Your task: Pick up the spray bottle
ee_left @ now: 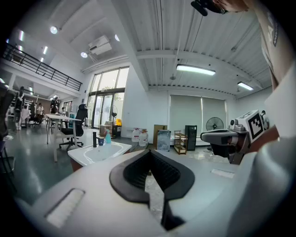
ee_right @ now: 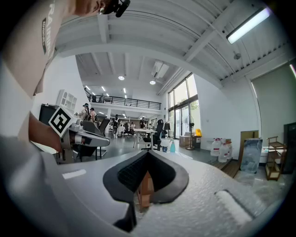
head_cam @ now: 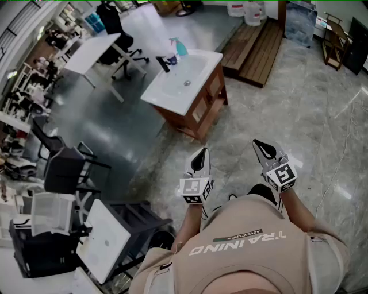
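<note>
The teal spray bottle stands upright at the back edge of a white sink top on a wooden cabinet, far ahead of both grippers. It shows small in the left gripper view and the right gripper view. My left gripper and right gripper are held side by side near my body, pointing toward the sink. Both are shut with nothing between the jaws. The left gripper's own jaws and the right gripper's own jaws meet at their tips.
A black faucet and a dark cup sit beside the bottle. A white desk with an office chair stands behind the sink. Black chairs are at the left, a wooden platform and water jugs at the back right.
</note>
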Tool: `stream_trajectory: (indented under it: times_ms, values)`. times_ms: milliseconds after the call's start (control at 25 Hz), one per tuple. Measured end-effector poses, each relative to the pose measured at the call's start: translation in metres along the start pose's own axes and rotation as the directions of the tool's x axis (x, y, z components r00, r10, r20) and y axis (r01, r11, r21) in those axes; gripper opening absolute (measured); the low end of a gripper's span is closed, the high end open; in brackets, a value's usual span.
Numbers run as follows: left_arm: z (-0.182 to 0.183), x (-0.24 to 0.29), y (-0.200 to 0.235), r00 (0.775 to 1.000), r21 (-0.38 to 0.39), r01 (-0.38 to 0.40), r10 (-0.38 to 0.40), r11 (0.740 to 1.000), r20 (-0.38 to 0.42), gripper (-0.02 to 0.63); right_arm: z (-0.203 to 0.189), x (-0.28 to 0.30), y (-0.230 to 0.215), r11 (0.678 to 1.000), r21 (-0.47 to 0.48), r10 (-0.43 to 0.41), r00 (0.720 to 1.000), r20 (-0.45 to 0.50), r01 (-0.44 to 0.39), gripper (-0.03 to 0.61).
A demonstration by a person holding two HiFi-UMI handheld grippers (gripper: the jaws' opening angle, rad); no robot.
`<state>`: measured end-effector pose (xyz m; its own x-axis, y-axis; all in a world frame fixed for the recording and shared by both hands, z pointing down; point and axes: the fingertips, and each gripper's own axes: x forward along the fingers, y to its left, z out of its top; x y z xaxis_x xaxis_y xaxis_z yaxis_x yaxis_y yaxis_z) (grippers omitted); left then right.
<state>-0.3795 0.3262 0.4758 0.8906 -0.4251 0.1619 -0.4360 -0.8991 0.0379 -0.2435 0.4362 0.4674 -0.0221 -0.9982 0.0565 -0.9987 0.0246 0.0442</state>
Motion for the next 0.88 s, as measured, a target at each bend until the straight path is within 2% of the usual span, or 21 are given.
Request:
stream_trajectory:
  times_ms: [120, 280, 440, 760, 880]
  values:
    - [-0.001, 0.001, -0.005, 1.000, -0.007, 0.005, -0.005, 1.000, 0.010, 0.015, -0.005, 0.000, 0.004, 0.999, 0.031, 0.009, 1.000, -0.008, -0.009, 0.002]
    - [-0.005, 0.006, -0.012, 1.000, -0.010, 0.023, -0.023, 1.000, 0.013, 0.015, -0.006, -0.002, 0.002, 1.000, 0.027, 0.007, 1.000, -0.015, -0.007, 0.002]
    - [-0.012, 0.011, -0.008, 1.000, -0.036, 0.019, -0.018, 0.999, 0.021, 0.015, -0.003, -0.005, -0.007, 1.000, 0.020, -0.023, 1.000, -0.005, 0.023, 0.002]
    - [-0.022, 0.038, -0.020, 0.999, -0.087, 0.052, -0.051, 0.995, 0.015, 0.015, -0.010, -0.023, -0.029, 0.997, -0.004, -0.082, 0.995, -0.049, 0.082, 0.002]
    - [-0.019, 0.053, -0.026, 0.998, -0.100, 0.067, -0.067, 0.993, 0.007, 0.015, -0.017, -0.028, -0.039, 0.992, -0.066, -0.109, 0.990, -0.089, 0.104, 0.002]
